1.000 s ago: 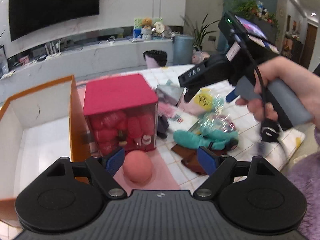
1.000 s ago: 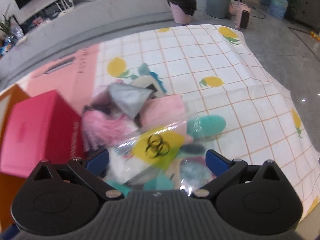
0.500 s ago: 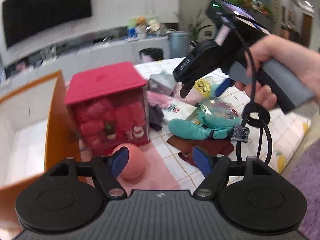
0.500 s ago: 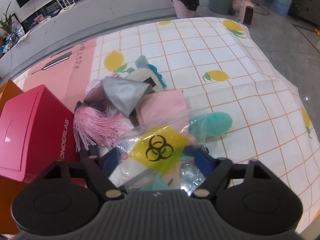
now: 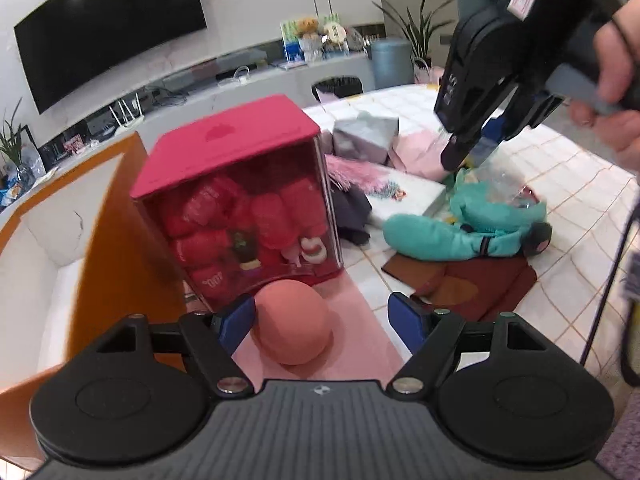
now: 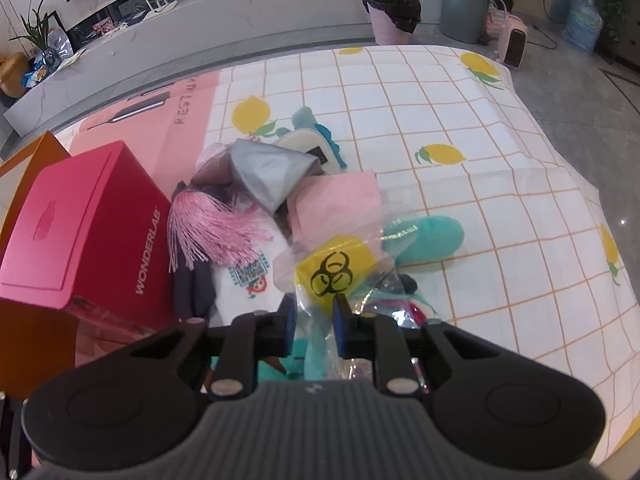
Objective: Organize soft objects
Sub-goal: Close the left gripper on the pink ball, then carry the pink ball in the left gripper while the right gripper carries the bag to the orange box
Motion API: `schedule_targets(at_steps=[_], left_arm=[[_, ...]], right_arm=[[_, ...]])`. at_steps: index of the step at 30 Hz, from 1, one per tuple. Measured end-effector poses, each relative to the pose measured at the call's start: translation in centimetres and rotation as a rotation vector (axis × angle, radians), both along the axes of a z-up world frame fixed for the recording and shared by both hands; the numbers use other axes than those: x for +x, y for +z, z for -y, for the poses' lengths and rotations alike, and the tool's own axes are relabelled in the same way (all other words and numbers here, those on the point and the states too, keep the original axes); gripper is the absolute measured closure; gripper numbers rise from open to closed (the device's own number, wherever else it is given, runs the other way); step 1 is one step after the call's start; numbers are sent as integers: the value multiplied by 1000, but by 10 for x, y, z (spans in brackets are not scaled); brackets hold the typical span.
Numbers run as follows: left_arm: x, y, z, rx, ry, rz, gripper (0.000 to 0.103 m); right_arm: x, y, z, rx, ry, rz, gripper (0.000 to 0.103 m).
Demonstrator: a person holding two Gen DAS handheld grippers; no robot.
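Wall-mounted black TV [image 5: 108, 40]; long white counter [image 6: 224, 16]; grey floor [image 6: 580, 92].

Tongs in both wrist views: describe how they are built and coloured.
Both tongs, left and right, have black linkage arms, blue pads, silver pivot screws and a ribbed grey body. The right unit has a grey handle, white label and black cable.

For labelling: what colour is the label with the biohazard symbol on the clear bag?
Yellow, with a black symbol; the biohazard label shows best in the right wrist view.

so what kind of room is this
Probably a home living room: a large wall-mounted TV above a long low counter, potted plants, and a table under a lemon-print cloth.
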State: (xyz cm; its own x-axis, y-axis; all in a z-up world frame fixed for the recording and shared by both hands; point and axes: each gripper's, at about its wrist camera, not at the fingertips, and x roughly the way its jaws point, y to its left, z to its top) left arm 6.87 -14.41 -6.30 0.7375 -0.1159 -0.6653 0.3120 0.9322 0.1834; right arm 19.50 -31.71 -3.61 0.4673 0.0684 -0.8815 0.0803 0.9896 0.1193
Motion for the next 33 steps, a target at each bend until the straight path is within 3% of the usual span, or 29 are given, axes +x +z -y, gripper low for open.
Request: schedule_targets(at_steps=[11, 17, 19, 24, 33], left_arm=[[22, -22, 4, 118, 89, 46, 11], [26, -35, 6, 165, 80, 90, 11], [26, -36, 6, 161, 87, 91, 17], [26, -31, 0, 148, 143, 89, 46], [9, -20, -9, 63, 160, 76, 49]], right_arm=[[-11, 10, -8, 48, 54, 48, 84], [-10, 5, -8, 37, 64, 36, 86], [-10, 5, -6, 35, 55, 34, 92], [-12, 5, 1, 40, 17, 35, 92], [-22, 10, 8, 49, -20, 41, 92]])
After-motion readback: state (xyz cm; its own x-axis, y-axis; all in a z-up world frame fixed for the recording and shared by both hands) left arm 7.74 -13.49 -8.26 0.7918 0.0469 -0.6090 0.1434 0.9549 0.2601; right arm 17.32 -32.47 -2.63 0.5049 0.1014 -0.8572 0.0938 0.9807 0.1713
